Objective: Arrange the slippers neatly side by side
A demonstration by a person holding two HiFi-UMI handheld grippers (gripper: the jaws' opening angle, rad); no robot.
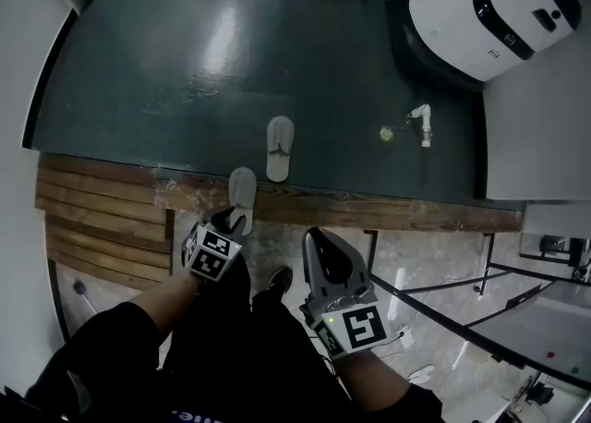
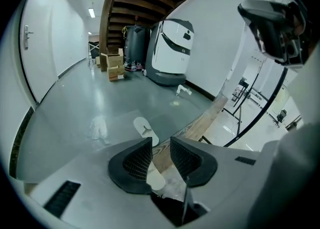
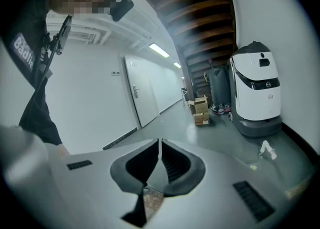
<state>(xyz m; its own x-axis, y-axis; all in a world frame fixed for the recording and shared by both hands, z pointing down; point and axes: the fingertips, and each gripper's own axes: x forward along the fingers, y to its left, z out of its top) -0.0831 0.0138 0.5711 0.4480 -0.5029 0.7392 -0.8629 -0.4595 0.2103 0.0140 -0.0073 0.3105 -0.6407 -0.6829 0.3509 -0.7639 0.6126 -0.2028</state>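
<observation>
**A:** Where were the slippers just then?

**B:** Both pale slippers lay on the floor, not yet a pair. The far slipper [image 1: 279,147] sat wholly on the dark green floor [image 1: 185,70], near its front edge. The near slipper [image 1: 242,188] lay closer to the person and a little left, straddling the wooden strip [image 1: 397,211] that borders that edge. They were close together but staggered, not abreast.

**A:** And the claws?

**B:** The left claw [image 1: 231,221] hung just over the heel end of the near slipper, angled downward. Its jaws were spread, and the slipper showed in the gap below them, untouched as far as I could tell. I judged that opening was meant to take the heel. The right claw [image 1: 321,241] sat back over the pale stone floor [image 1: 443,255], jaws pressed together and empty, seemingly parked clear of the work.

**A:** What did the job need next?

**B:** Probably gripping the near slipper and bringing it forward beside the far one, heels level.
</observation>
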